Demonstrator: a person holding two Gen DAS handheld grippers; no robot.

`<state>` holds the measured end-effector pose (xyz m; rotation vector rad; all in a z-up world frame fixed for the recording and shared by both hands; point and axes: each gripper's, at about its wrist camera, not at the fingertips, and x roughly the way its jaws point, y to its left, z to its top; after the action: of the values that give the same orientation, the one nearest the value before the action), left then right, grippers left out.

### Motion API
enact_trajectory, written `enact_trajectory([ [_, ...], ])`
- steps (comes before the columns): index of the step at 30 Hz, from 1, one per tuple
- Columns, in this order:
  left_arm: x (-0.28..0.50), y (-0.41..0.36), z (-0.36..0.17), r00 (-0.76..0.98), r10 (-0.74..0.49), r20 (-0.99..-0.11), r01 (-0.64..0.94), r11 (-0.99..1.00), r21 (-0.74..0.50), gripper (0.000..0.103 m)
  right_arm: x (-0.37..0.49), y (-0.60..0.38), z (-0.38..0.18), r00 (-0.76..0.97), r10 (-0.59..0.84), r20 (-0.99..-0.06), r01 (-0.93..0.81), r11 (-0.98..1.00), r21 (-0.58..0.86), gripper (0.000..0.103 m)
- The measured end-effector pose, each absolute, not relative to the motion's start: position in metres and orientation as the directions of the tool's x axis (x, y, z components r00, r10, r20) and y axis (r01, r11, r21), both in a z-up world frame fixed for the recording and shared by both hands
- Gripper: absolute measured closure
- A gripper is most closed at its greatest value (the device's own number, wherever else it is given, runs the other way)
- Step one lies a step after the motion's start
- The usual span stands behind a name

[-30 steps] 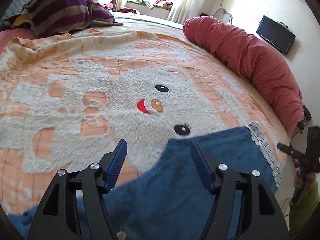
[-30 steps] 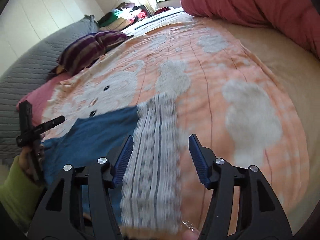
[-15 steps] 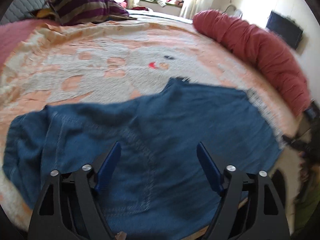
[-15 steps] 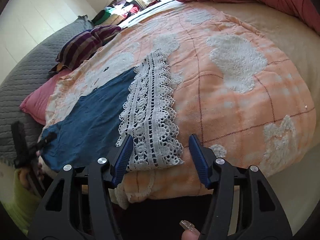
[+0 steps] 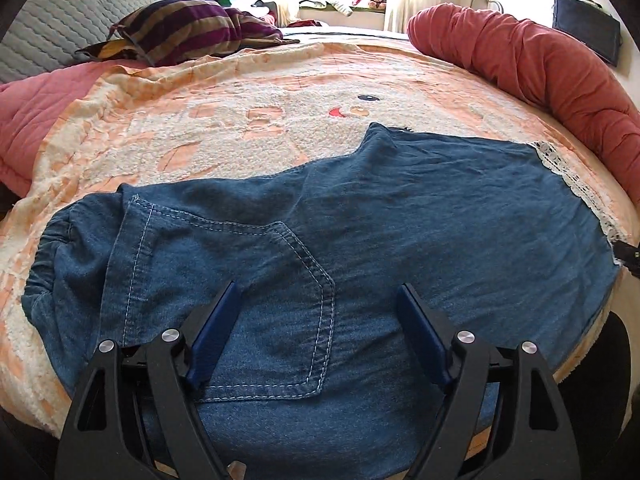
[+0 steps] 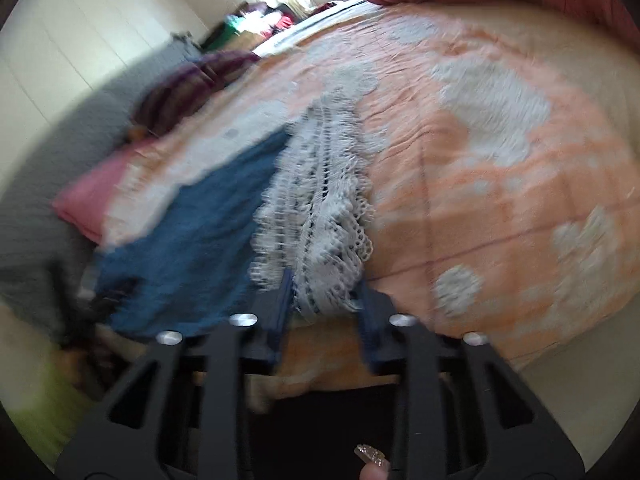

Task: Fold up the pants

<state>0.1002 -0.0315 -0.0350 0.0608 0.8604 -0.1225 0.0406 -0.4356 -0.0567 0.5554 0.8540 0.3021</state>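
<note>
At the bottom of the left wrist view, the left claw (image 5: 318, 332) stands wide open, its blue pads apart and holding nothing, poised over the near part of the pants (image 5: 360, 240). The back pocket (image 5: 280, 312) with its pale stitching lies between and just beyond the two pads. From there the blue denim spreads across the middle of the frame: the gathered waistband (image 5: 48, 256) sits at the left, and the leg runs to the right, ending in a white lace hem (image 5: 576, 184) near the right edge. The pants lie flat on the orange and cream blanket (image 5: 200, 128) that covers the bed, close to its near edge. Beyond the pants, a cartoon bear face shows in the blanket's centre; farther still, a striped pillow (image 5: 188, 28) sits in the upper left and a rolled red quilt (image 5: 540, 68) runs along the upper right. In the right wrist view, which is blurred, the right claw (image 6: 324, 292) sits at the lower centre with its jaws drawn partly together on either side of the lace hem (image 6: 320, 216); whether the pads actually pinch the lace cannot be told. The denim (image 6: 192, 240) stretches away to the left of the lace, and the blanket (image 6: 500, 160) fills the right of the frame.
</note>
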Motion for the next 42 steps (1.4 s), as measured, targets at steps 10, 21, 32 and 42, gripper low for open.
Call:
enact_trajectory([
  [10,0.097,-0.032,-0.037,0.658,-0.064,-0.750,0.114,0.993,0.015,0.023,0.021,-0.440,-0.057,0.621,0.382,-0.684,-0.040,0.888,0.459,0.088],
  [21,0.089,-0.030,-0.026,0.684,-0.077,-0.726,0.103,0.995,-0.008,0.024,0.000,-0.436,-0.022,0.710,0.218,-0.669,-0.016,0.956,0.294,0.056],
  [32,0.099,-0.036,0.001,0.697,-0.134,-0.704,0.096,0.991,-0.093,0.012,0.035,-0.315,0.003,0.702,0.306,-0.643,-0.296,0.947,0.128,0.034],
  [42,0.172,-0.055,-0.032,0.582,-0.119,-0.805,0.101,0.992,-0.073,0.006,0.105,-0.265,-0.035,0.585,0.224,-0.779,-0.311,0.950,0.039,0.030],
])
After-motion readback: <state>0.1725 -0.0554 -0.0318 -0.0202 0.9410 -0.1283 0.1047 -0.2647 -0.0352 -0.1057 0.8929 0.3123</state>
